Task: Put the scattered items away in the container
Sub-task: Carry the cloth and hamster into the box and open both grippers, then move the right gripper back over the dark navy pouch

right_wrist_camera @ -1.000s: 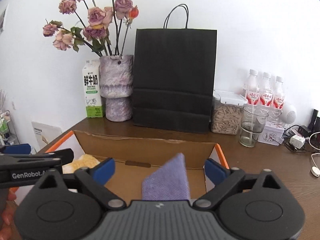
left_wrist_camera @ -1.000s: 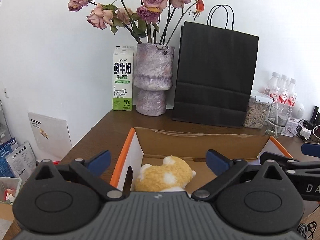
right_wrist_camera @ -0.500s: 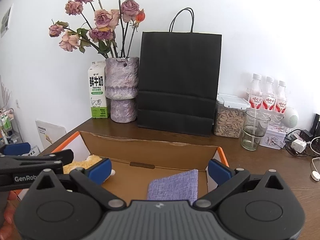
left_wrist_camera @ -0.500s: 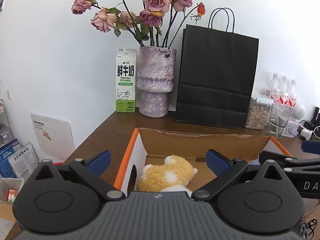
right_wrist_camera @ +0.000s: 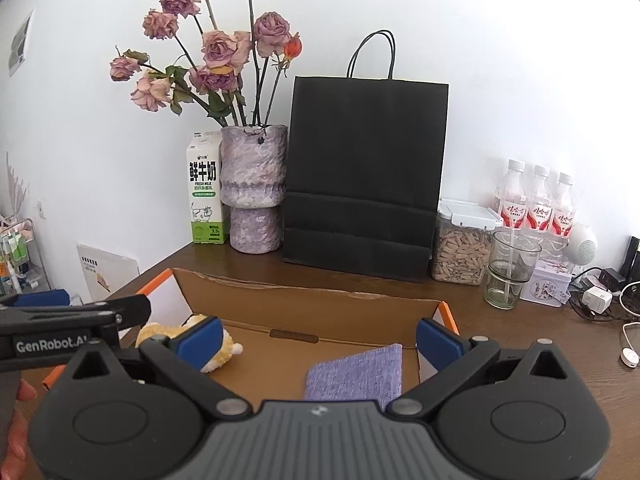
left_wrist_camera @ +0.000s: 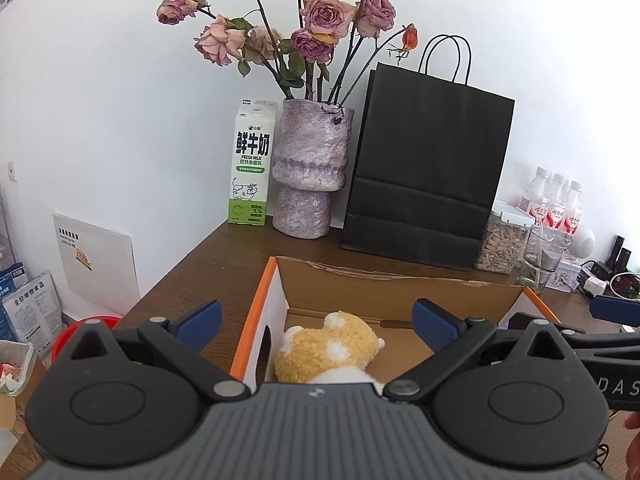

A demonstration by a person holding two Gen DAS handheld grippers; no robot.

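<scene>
An open cardboard box point(left_wrist_camera: 360, 280) with orange edges stands on the wooden table; it also shows in the right wrist view point(right_wrist_camera: 304, 304). A yellow-and-white plush toy point(left_wrist_camera: 328, 348) lies in its left part, also seen in the right wrist view point(right_wrist_camera: 228, 350). A folded purple cloth point(right_wrist_camera: 356, 374) lies flat in its right part. My left gripper point(left_wrist_camera: 316, 324) is open and empty above the box over the plush. My right gripper point(right_wrist_camera: 318, 340) is open and empty above the box, just behind the cloth.
At the back stand a milk carton point(left_wrist_camera: 251, 168), a purple vase of dried roses point(left_wrist_camera: 310, 168), a black paper bag point(left_wrist_camera: 428, 168), a seed jar point(right_wrist_camera: 460, 254), a glass point(right_wrist_camera: 510, 270), three bottles point(right_wrist_camera: 538, 200). Cables and chargers point(right_wrist_camera: 600, 300) lie right. The table's left edge drops off.
The purple cloth stood up between my right fingers, then dropped flat into the box. Both grippers have drawn back and up from the box. The plush has stayed put.
</scene>
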